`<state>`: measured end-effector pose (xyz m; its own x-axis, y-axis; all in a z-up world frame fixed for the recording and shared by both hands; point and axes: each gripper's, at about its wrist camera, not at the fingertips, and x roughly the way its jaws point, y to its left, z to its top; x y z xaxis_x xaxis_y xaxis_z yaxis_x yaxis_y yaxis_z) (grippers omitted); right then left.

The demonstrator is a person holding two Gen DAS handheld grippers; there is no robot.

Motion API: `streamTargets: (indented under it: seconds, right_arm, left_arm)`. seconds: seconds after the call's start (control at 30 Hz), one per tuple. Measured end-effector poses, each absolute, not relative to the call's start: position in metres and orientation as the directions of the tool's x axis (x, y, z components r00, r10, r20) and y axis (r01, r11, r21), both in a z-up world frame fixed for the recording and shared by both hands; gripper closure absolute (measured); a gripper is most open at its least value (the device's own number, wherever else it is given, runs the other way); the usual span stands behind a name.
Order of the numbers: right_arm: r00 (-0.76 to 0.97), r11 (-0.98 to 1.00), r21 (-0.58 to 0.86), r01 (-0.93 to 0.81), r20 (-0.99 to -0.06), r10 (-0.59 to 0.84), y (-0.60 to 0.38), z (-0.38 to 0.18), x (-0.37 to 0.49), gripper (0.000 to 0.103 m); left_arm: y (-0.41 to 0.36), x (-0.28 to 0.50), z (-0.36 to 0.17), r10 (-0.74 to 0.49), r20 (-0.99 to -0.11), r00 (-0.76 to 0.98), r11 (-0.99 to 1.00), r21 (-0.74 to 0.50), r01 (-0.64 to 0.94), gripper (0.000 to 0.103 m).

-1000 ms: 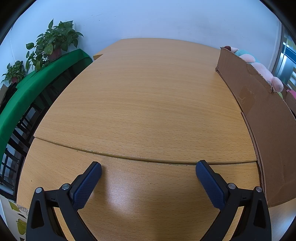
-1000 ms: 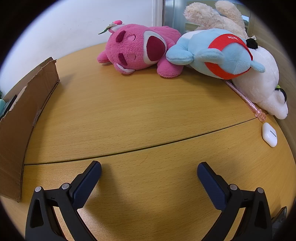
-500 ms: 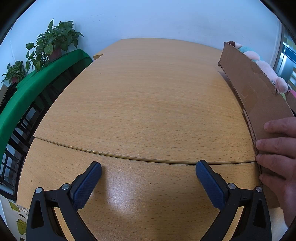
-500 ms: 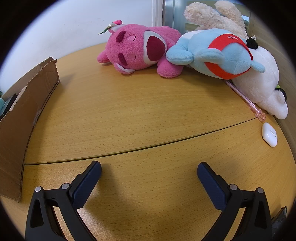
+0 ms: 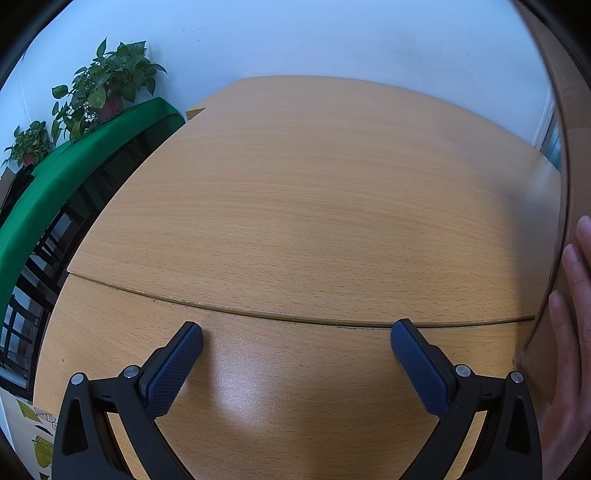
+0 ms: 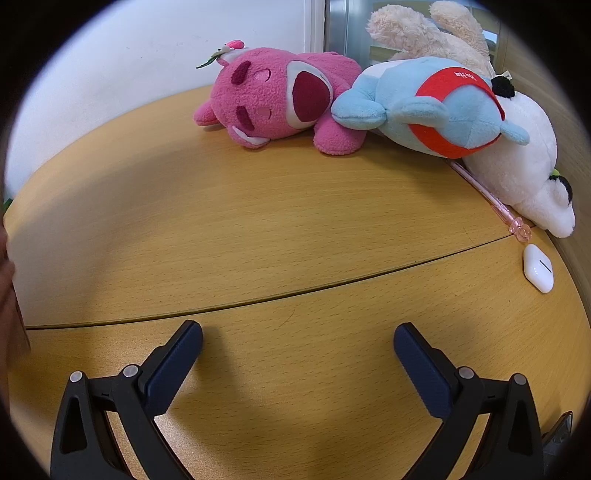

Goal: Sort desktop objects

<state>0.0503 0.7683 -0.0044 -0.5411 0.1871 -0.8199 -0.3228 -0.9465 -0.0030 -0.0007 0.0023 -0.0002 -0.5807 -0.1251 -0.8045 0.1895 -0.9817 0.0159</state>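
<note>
In the right wrist view a pink plush bear (image 6: 280,99), a blue and red plush (image 6: 436,110), a white plush (image 6: 524,173) and a cream plush (image 6: 424,33) lie at the far edge of the wooden table (image 6: 258,221). A pink pen (image 6: 491,195) and a white earbud case (image 6: 538,268) lie at the right. My right gripper (image 6: 297,341) is open and empty, low over the near table. My left gripper (image 5: 295,339) is open and empty over bare wood. A bare hand (image 5: 570,332) holds a cardboard box (image 5: 569,155) at the right edge of the left wrist view.
Potted plants (image 5: 107,88) stand on a green ledge (image 5: 74,177) left of the table. A seam (image 5: 295,317) runs across the tabletop. A dark object (image 6: 557,432) shows at the bottom right of the right wrist view. The box edge (image 6: 14,314) shows at its left.
A bare hand came in and took the cardboard box; the box has lifted and swung toward the camera at the right. Both grippers stay still and open.
</note>
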Motion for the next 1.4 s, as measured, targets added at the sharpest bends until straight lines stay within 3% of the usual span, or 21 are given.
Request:
streamTargets:
  seconds: [1.4]
  right_arm:
    - [-0.539, -0.947, -0.005, -0.322, -0.821, 0.188, 0.768, -0.005, 0.051, 0.0]
  left_arm:
    - [0.001, -0.001, -0.001, -0.124, -0.805, -0.58, -0.982, 0.015, 0.188, 0.0]
